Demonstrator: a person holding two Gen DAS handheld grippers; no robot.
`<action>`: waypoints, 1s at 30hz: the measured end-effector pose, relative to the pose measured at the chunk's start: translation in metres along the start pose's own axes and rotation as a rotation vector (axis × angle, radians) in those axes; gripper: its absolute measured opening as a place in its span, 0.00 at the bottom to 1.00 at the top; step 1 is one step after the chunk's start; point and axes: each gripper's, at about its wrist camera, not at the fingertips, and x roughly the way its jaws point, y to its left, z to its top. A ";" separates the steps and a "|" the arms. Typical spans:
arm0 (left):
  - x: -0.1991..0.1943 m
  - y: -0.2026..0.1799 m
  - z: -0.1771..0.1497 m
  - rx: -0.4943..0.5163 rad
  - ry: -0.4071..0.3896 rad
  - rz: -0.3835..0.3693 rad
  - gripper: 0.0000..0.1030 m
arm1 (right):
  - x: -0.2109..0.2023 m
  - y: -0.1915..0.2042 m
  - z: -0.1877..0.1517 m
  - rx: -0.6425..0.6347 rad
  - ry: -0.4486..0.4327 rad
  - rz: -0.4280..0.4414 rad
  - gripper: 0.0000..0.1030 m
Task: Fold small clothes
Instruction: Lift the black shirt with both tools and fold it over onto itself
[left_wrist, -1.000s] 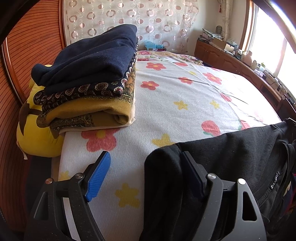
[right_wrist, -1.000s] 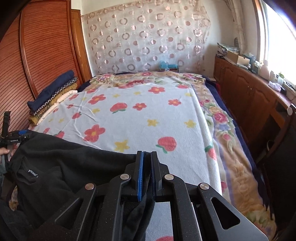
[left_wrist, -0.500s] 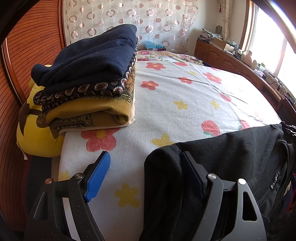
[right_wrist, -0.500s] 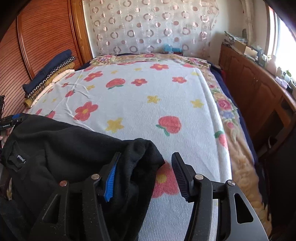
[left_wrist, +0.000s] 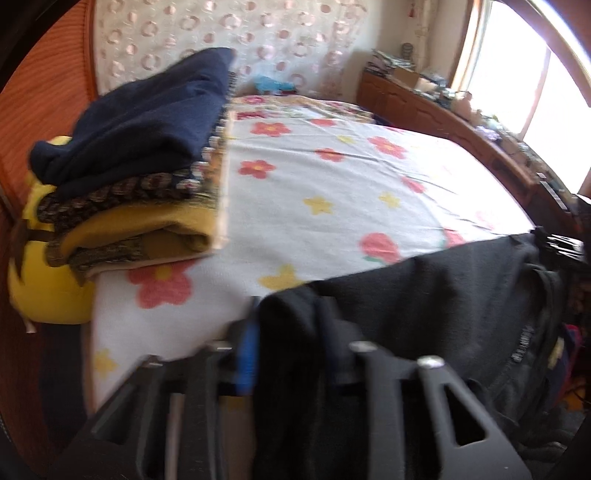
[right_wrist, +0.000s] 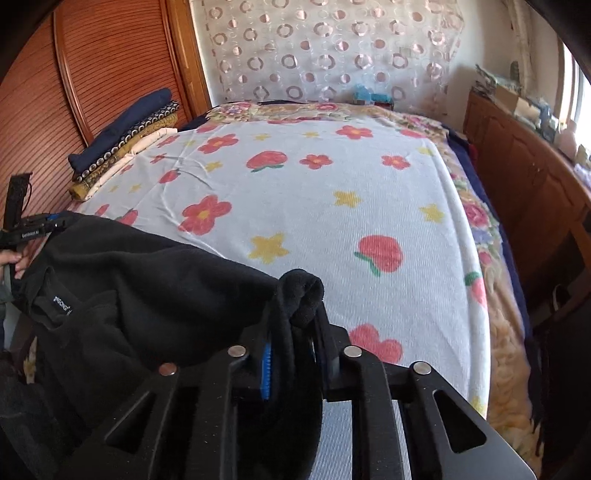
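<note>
Step rn: grab phase. L gripper (left_wrist: 291, 354) jaws just closed, clenched on one top corner of black top (left_wrist: 443, 295). R gripper (right_wrist: 291, 354) jaws just closed too, pinching other corner. Top lies at near edge of bed (right_wrist: 314, 206), collar side toward person. Next imo: lift both corners evenly, keep taut, spread flat on bed b4 folding.

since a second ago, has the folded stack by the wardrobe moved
No. The folded stack sits at the same corner of the flowered sheet, against the wooden wardrobe.
</note>
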 end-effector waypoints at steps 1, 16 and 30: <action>-0.002 -0.006 -0.001 0.027 0.002 0.022 0.15 | -0.005 0.003 0.000 -0.010 -0.017 0.004 0.14; -0.233 -0.066 0.029 0.082 -0.550 -0.104 0.12 | -0.242 0.052 0.020 -0.095 -0.534 -0.019 0.12; -0.349 -0.077 0.077 0.137 -0.848 -0.072 0.12 | -0.406 0.071 0.043 -0.231 -0.792 -0.146 0.12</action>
